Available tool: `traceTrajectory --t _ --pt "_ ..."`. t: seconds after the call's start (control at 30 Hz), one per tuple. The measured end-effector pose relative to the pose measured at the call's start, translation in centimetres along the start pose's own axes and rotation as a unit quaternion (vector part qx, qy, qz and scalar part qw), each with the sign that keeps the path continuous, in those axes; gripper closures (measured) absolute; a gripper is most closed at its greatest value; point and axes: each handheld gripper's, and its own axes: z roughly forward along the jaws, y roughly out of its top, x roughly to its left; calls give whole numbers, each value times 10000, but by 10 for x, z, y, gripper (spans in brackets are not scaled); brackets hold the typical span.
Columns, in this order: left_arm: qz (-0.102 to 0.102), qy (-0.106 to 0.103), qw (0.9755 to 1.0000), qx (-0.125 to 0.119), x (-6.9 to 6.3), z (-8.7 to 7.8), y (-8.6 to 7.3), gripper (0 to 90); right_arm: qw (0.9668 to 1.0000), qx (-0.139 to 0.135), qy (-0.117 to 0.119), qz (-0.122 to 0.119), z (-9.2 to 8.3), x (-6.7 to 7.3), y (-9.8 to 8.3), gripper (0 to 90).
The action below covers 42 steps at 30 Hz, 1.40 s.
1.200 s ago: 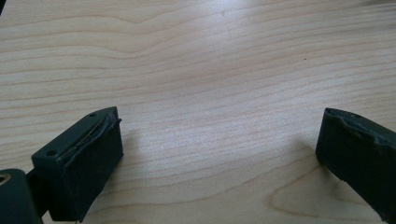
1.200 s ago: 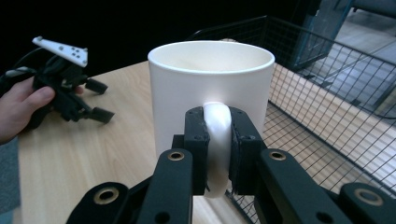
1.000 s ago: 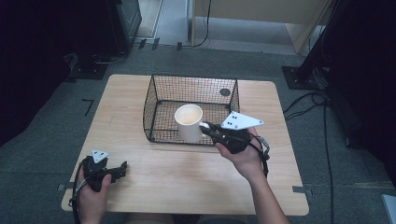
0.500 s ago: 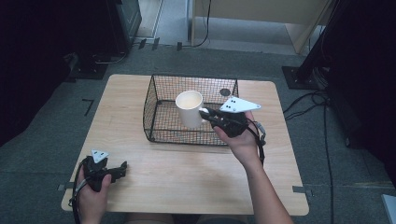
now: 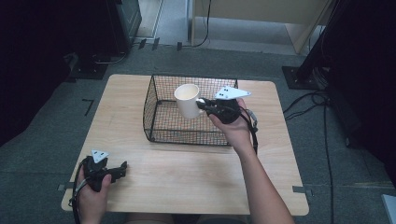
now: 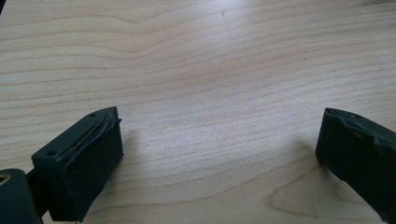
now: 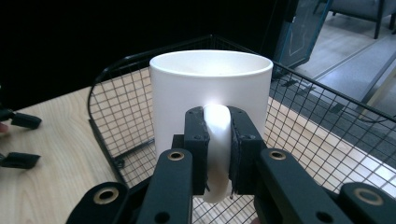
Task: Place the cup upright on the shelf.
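A white mug point(image 5: 187, 100) hangs upright above the inside of a black wire basket point(image 5: 159, 133) on the wooden table. My right gripper point(image 5: 203, 104) is shut on the mug's handle point(image 7: 217, 149), both black pads pressing its sides in the right gripper view, where the mug point(image 7: 210, 88) rises in front of the basket point(image 7: 112, 93). My left gripper point(image 5: 122, 167) rests low on the table's front left corner, pointing right. Its jaws stand wide apart over bare wood point(image 6: 210, 93), nothing between them.
The wooden table point(image 5: 187, 182) has bare wood in front of the basket and to its sides. A small dark round thing point(image 5: 223, 91) lies at the basket's far right corner. Dark equipment and cables stand on the grey floor around the table.
My right gripper has carried the mug away from the basket's front wall, farther in over the basket. The left gripper has stayed in place.
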Motion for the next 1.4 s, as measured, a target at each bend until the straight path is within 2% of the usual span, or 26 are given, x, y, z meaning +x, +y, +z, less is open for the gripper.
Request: traceTrajectory --t 0.33,0.47,0.8,0.87,0.93,1.03,1.2,1.4 --pt "3 0 10000 1 0 0 0 8 9998 -66 163 128 30 -25 -6 805" --pt "3 0 10000 0 0 0 0 8 9993 -153 314 128 41 -32 -7 805" --pt "0 1 10000 -3 0 0 0 8 9985 -56 531 124 68 -38 -16 804" --pt "2 0 10000 -1 0 0 0 8 9986 14 514 116 73 -39 -18 804" --pt "1 0 10000 -2 0 0 0 8 9987 47 502 -38 78 -39 -20 804" --pt "0 1 10000 -3 0 0 0 8 9986 87 517 -34 84 -39 -23 804" --pt "-1 1 10000 -3 0 0 0 8 9984 200 485 -207 94 -38 -30 803" --pt "0 1 10000 -3 0 0 0 8 9977 445 458 -230 102 -39 -37 803"
